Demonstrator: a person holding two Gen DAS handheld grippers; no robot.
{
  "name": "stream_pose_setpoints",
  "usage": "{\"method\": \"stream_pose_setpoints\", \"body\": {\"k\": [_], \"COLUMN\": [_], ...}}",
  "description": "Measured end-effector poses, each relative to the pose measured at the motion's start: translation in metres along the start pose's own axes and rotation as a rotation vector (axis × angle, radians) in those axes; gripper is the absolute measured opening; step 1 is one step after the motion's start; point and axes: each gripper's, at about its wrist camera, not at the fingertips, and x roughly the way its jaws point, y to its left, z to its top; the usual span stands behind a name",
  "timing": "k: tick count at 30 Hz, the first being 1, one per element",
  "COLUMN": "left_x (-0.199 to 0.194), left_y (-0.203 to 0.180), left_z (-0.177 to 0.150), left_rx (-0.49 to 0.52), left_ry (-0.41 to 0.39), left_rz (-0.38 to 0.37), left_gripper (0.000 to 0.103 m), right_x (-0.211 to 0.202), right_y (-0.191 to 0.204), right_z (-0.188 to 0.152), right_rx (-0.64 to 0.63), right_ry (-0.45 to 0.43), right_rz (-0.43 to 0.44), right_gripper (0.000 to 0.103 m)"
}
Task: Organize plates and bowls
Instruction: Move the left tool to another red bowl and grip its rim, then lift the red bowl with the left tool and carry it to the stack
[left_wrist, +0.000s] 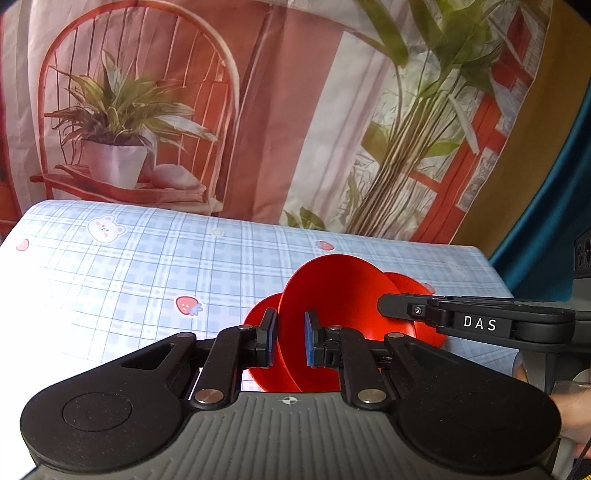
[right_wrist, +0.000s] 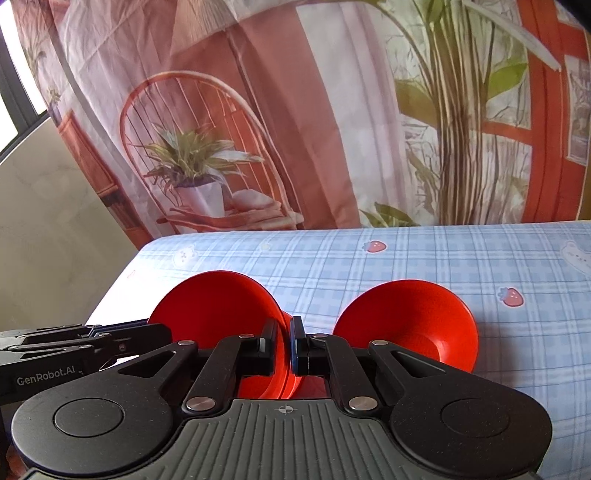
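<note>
My left gripper (left_wrist: 290, 332) is shut on the near rim of a red bowl (left_wrist: 343, 295), which hangs tilted above the table with its inside facing right. My right gripper (left_wrist: 384, 306) comes in from the right, its tip over that bowl's right side. In the right wrist view, my right gripper (right_wrist: 284, 332) is shut on a red rim that seems to belong to the same red bowl (right_wrist: 214, 310). The left gripper (right_wrist: 162, 332) reaches that bowl's left edge. A second red bowl (right_wrist: 406, 321) (left_wrist: 413, 286) lies just beyond, unheld, its base hidden.
A blue checked tablecloth (left_wrist: 129, 277) (right_wrist: 406, 254) with strawberry and bear prints covers the table. A printed fabric backdrop (left_wrist: 295, 110) hangs right behind the table's far edge. The table's left edge (right_wrist: 122, 280) drops off near the held bowl. A hand (left_wrist: 576, 406) shows at the right.
</note>
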Motion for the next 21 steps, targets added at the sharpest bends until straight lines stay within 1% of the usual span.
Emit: {"method": "stream_pose_setpoints", "body": {"k": [4,9,10,12,13,14,17,19,21], "left_x": [0.017,0.031,0.032,0.034,0.034,0.034,0.029,0.027,0.03], "left_y": [0.012,0.019,0.019,0.021,0.022,0.022,0.016,0.007,-0.006], "left_z": [-0.004,-0.008,-0.008,-0.006,-0.004,-0.003,0.004,0.01,0.015], "left_rx": [-0.01,-0.004,-0.002,-0.002,-0.002,-0.003,0.003,0.012,0.031], "left_ry": [0.034,0.057,0.055,0.049,0.047,0.043,0.005,-0.022,-0.03], "left_rz": [0.02,0.049,0.063,0.096,0.101,0.109,0.141,0.125,0.109], "left_gripper": [0.015,0.015,0.015,0.019,0.022,0.025,0.025,0.025,0.025], "right_x": [0.019,0.035,0.036,0.037,0.036,0.033,0.023,0.013,0.005], "right_y": [-0.002,-0.003,-0.001,0.0,-0.001,-0.002,-0.015,-0.03,-0.047], "right_z": [-0.004,-0.005,-0.006,-0.007,-0.007,-0.006,-0.004,-0.003,-0.003], "right_rx": [0.001,-0.03,-0.043,-0.066,-0.076,-0.085,-0.08,-0.059,-0.041], "right_ry": [0.025,0.043,0.044,0.044,0.038,0.031,0.0,-0.034,-0.064], "right_rz": [-0.003,-0.004,-0.003,-0.006,-0.002,-0.005,-0.025,-0.056,-0.108], "right_gripper": [0.007,0.007,0.008,0.015,0.021,0.021,0.021,0.021,0.02]}}
